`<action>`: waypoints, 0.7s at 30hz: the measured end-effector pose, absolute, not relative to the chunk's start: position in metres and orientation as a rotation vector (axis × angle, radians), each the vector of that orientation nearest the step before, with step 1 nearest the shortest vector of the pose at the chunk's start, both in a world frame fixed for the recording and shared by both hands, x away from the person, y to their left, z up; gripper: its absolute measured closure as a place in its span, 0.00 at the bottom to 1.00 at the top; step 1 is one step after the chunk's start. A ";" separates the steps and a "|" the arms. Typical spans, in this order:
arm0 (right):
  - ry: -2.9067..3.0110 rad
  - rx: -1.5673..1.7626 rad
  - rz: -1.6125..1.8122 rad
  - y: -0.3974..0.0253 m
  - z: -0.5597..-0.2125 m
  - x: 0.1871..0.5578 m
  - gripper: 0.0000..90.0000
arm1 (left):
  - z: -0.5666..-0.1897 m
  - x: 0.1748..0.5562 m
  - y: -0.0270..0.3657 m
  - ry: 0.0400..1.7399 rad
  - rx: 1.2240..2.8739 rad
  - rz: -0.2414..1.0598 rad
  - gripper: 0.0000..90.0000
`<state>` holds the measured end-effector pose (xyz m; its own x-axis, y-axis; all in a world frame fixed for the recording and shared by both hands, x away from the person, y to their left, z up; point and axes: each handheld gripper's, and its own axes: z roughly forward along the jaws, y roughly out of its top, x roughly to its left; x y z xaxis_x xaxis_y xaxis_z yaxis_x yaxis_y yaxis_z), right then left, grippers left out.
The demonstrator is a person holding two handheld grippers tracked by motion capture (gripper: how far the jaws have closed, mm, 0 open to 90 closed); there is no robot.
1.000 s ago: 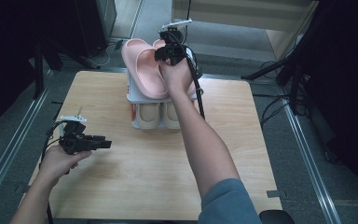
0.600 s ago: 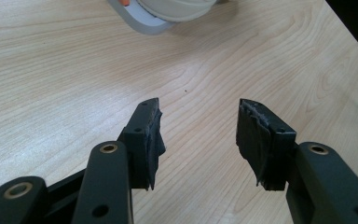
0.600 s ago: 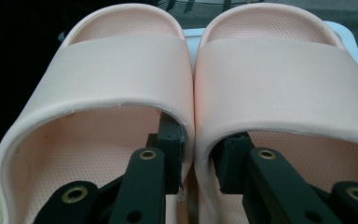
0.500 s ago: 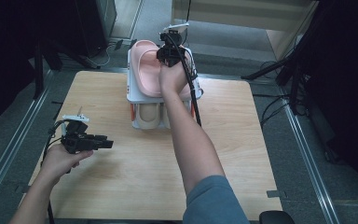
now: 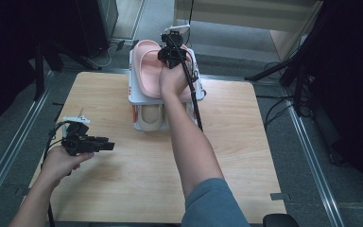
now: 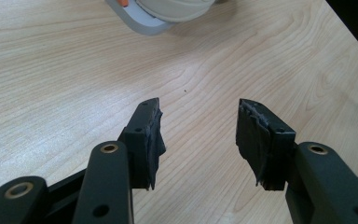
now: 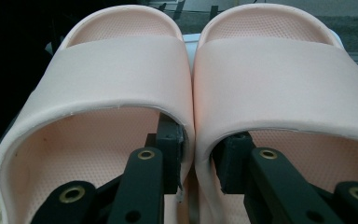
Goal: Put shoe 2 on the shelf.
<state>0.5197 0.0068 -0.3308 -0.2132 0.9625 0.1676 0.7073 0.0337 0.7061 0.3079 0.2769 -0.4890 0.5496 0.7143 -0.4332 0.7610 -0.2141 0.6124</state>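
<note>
Two pink slippers [image 7: 121,79] sit side by side on top of a white shoe rack [image 5: 133,97] at far centre of the wooden table [image 5: 246,142]. In the right gripper view the R gripper [image 7: 198,156] has one jaw inside each slipper, under the straps, pinching the two adjoining inner strap walls between them; jaws nearly closed on that double wall. High view: R gripper [image 5: 171,53] over the pair, right hand [image 5: 170,80] just near of it, forearm stretched across table centre. Lower shelf of rack holds beige footwear [image 5: 150,118], partly hidden by the arm.

L gripper [image 6: 198,140] hangs over bare wood at near left, jaws wide apart, nothing between them; rack's near corner visible at top of the left gripper view. High view: L gripper [image 5: 105,144] points right, well apart from rack, left hand [image 5: 61,163] behind it.
</note>
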 end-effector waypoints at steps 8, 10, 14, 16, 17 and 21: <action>1.996 1.688 1.049 0.002 -0.333 0.519 0.67 | -0.489 0.308 0.276 1.194 1.967 -0.065 0.56; 2.027 1.677 1.071 0.001 -0.334 0.519 0.61 | -0.490 0.308 0.276 1.193 1.969 -0.063 0.56; 2.046 1.684 1.075 -0.002 -0.332 0.518 0.60 | -0.489 0.308 0.276 1.195 1.970 -0.061 0.56; 2.053 1.681 1.091 -0.005 -0.331 0.517 0.58 | -0.489 0.308 0.276 1.196 1.967 -0.060 0.56; 2.059 1.678 1.101 -0.006 -0.330 0.516 0.57 | -0.488 0.308 0.276 1.196 1.968 -0.058 0.56; 2.065 1.642 1.140 -0.012 -0.326 0.509 0.56 | -0.483 0.307 0.275 1.198 1.954 -0.014 0.56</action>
